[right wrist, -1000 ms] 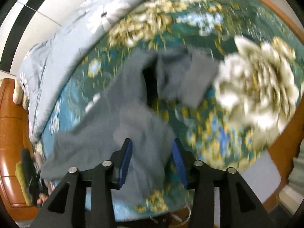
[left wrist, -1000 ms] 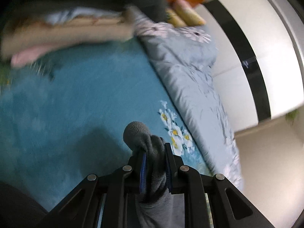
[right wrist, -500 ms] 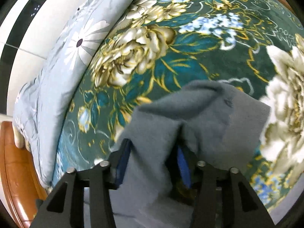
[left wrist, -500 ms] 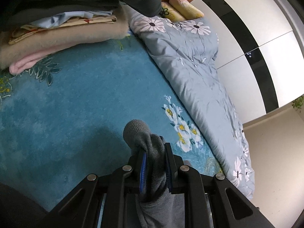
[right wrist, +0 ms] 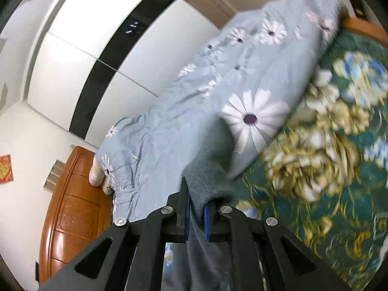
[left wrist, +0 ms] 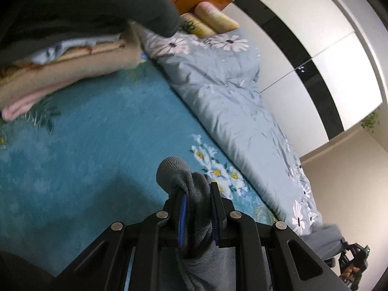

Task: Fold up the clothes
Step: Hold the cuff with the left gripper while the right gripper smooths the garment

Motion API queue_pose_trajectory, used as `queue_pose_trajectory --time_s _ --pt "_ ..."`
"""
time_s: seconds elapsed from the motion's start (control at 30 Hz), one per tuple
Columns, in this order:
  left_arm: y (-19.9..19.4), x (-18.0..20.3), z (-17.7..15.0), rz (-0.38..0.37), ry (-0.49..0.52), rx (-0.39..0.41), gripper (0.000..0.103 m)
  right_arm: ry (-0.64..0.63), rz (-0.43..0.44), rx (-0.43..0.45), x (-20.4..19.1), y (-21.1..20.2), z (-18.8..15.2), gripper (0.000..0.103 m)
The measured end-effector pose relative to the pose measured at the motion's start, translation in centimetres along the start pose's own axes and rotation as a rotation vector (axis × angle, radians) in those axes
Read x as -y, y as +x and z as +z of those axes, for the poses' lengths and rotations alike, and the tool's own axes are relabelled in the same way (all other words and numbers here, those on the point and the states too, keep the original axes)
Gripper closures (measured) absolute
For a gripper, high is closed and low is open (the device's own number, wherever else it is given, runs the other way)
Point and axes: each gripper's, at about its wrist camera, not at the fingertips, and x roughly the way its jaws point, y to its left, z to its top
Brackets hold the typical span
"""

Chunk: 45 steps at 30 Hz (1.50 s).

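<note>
A grey knit garment [left wrist: 191, 194] is bunched between the blue pads of my left gripper [left wrist: 197, 201], which is shut on it above the teal floral blanket [left wrist: 84, 150]. The same grey garment [right wrist: 208, 177] is pinched in my right gripper [right wrist: 196, 208], which is shut on it and held up, with cloth hanging below the jaws. The right gripper's body shows small at the lower right of the left wrist view [left wrist: 352, 259], with grey cloth beside it. Most of the garment is hidden under the grippers.
A stack of folded clothes [left wrist: 63, 72] lies at the far left of the bed. A grey daisy-print quilt [left wrist: 230, 101] runs along the bed's far side, also in the right wrist view [right wrist: 194, 121]. A wooden headboard [right wrist: 72, 208] and a white wardrobe [right wrist: 92, 48] stand behind.
My right gripper has closed on the grey garment and lifted it off the blanket, swinging its view up toward the quilt and wardrobe. My left gripper kept its hold and barely moved.
</note>
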Motion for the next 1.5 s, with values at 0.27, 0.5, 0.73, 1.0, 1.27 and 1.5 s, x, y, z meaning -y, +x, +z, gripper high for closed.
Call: queue_pose_trajectory --time_s 0.27,0.5,0.73,1.0,1.27,1.5 --pt "1.9 -1.8 -0.2 0.057 -0.084 -0.081 0.085 0.155 -0.287 -0.22 10.0 5.7 -7.0 0.094" --pt "2.6 -2.4 -0.3 0.06 -0.125 -0.097 0.084 0.13 -0.353 -0.245 12.0 2.8 -8.4 0.092" --pt "2.8 -2.8 -0.3 0.057 -0.15 -0.109 0.084 0.059 -0.425 -0.331 12.2 2.0 -9.2 0.092" --pt "3.1 -3.2 -0.3 0.045 -0.176 -0.133 0.084 -0.122 -0.54 -0.39 9.2 -0.3 -11.5 0.05" --pt "3.3 -3.3 -0.5 0.035 -0.191 -0.156 0.083 -0.344 -0.213 -0.483 -4.3 7.2 -15.3 0.05" --pt "3.1 -3.9 -0.7 0.032 -0.218 -0.159 0.081 -0.561 -0.045 -0.799 -15.7 21.9 -25.9 0.05"
